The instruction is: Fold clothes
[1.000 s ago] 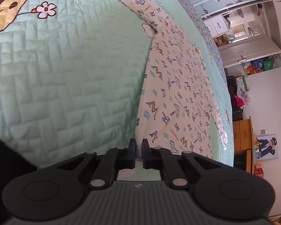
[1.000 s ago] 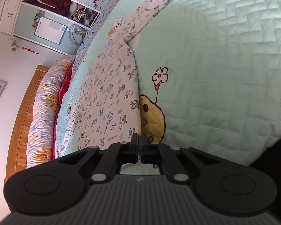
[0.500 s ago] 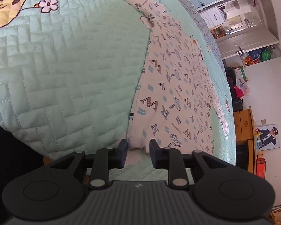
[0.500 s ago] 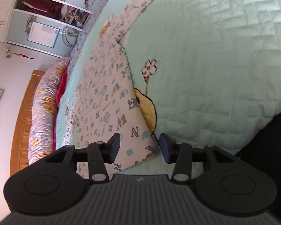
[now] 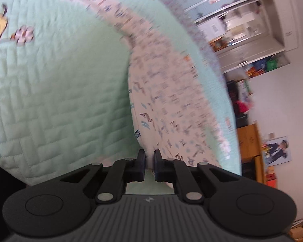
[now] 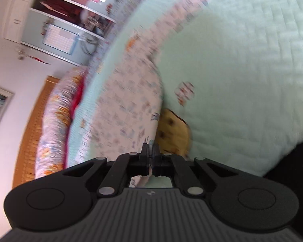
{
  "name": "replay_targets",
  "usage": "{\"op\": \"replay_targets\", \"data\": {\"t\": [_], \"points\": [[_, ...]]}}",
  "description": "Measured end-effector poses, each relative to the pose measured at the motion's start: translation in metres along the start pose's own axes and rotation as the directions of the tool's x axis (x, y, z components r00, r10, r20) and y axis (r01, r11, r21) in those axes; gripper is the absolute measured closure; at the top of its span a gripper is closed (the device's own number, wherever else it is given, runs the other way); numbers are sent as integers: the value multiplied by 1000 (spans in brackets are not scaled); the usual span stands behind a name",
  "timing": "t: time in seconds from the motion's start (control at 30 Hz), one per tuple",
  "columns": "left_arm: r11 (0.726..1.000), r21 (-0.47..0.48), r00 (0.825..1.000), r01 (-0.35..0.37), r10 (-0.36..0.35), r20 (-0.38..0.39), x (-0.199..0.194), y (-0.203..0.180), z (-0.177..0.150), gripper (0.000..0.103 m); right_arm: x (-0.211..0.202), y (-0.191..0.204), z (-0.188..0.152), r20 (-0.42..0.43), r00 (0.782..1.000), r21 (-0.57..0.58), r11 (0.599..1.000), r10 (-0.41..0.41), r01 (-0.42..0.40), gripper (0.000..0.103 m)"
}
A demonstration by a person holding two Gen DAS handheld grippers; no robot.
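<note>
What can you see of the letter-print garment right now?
The garment is thin, white cloth with blue and dark letters, lying long across the green quilt. Its near edge is pinched at two corners, one by the left gripper, one by the right gripper. Both views are blurred.

Matt quilted cloth bedspread (image 5: 60,104), soft printed cloth garment (image 5: 171,104) (smooth, unglossed)
</note>
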State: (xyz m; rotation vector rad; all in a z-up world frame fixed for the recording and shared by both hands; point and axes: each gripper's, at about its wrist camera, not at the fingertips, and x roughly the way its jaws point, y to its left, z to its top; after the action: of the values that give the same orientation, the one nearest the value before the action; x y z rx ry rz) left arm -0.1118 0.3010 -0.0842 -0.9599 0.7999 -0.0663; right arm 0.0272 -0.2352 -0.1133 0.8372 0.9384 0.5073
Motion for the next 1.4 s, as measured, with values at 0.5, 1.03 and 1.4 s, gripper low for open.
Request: {"op": "replay_targets", "data": {"t": [0.5, 1.03, 1.4], "points": [[994, -19, 993, -107, 107, -45, 29, 45, -14, 94, 32, -32, -14, -29, 987, 26, 987, -157, 158, 96], [986, 30, 985, -164, 165, -54, 49, 39, -10, 95, 43, -24, -14, -107, 987, -87, 990, -121, 112, 87], [989, -38, 988, -142, 139, -72, 42, 44, -9, 96, 19, -13, -18, -116, 989, 5, 996, -90, 91, 101]]}}
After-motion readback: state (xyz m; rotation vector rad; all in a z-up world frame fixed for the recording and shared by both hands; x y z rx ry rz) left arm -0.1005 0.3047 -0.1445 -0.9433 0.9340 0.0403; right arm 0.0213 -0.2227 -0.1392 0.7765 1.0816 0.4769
